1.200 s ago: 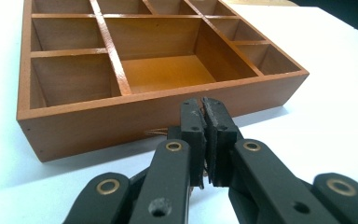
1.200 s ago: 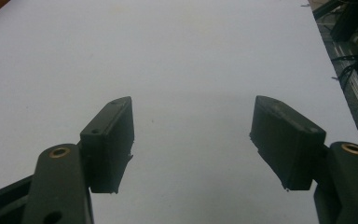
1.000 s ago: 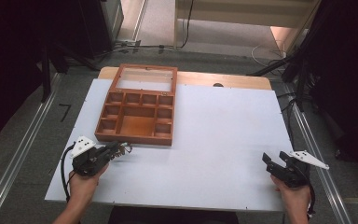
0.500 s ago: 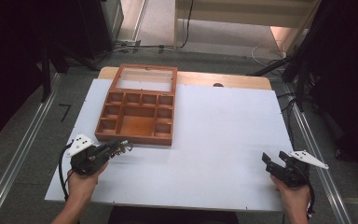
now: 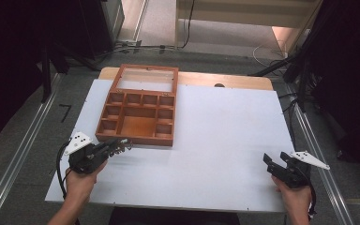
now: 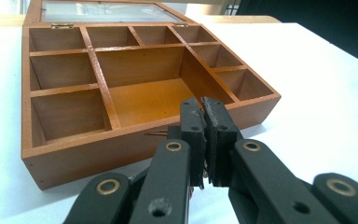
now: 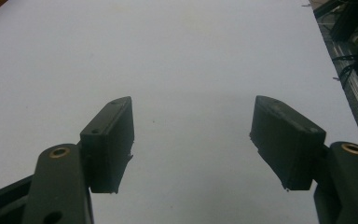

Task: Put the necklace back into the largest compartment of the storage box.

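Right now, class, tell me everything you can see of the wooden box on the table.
The wooden box is reddish-brown, shallow and open, its glass-paned lid folded back flat on small brass hinges. Thin dividers form small compartments around one large central one; all look empty. It rests on the white table, far left. The left gripper, jaws shut, sits at its front wall.

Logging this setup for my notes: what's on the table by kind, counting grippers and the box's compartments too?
Wooden box, lid open flat: 1
Compartments in it: 10, all look empty
Grippers: 2, left gripper shut beside the box's near wall, right gripper open over bare white table
Total: 3 things, plus the 10 compartments
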Available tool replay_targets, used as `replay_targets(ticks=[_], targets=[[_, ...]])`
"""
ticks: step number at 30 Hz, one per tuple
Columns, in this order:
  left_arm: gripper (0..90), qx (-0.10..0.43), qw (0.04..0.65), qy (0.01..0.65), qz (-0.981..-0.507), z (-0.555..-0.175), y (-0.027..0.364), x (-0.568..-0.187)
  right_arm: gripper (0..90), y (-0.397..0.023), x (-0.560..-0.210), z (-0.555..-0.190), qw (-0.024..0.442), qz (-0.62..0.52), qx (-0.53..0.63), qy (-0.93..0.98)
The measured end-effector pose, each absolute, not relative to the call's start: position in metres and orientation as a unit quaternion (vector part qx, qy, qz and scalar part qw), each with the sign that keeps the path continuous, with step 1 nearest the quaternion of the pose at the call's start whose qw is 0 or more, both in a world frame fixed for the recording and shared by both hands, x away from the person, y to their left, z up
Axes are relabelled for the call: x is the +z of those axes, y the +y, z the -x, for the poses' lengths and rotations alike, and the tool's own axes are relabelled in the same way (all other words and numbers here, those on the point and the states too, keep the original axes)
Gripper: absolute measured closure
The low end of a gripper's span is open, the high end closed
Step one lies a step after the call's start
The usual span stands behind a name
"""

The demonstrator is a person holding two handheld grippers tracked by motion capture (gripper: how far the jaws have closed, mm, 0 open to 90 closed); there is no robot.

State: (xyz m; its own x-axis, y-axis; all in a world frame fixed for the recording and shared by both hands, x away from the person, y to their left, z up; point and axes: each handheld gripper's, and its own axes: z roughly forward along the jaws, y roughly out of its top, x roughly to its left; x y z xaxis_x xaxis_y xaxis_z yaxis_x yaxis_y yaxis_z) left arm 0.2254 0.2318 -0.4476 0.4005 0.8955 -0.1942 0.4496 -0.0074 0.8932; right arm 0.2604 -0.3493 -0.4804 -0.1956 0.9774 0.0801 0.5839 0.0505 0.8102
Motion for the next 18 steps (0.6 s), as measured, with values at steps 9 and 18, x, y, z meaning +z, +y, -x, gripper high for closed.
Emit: replay_targets(ticks=[9, 18], targets=[[87.5, 0.224, 0.496, 0.496, -0.676, -0.2301, 0.2307, -0.4425, 28.2, -0.3486, -0.4803, -0.2605, 0.262, -0.578, 0.375, 0.676], [87.5, 0.223, 0.495, 0.498, -0.677, -0.2346, 0.2287, -0.4402, 28.2, -0.3493, -0.4804, -0.2604, 0.260, -0.579, 0.376, 0.675]])
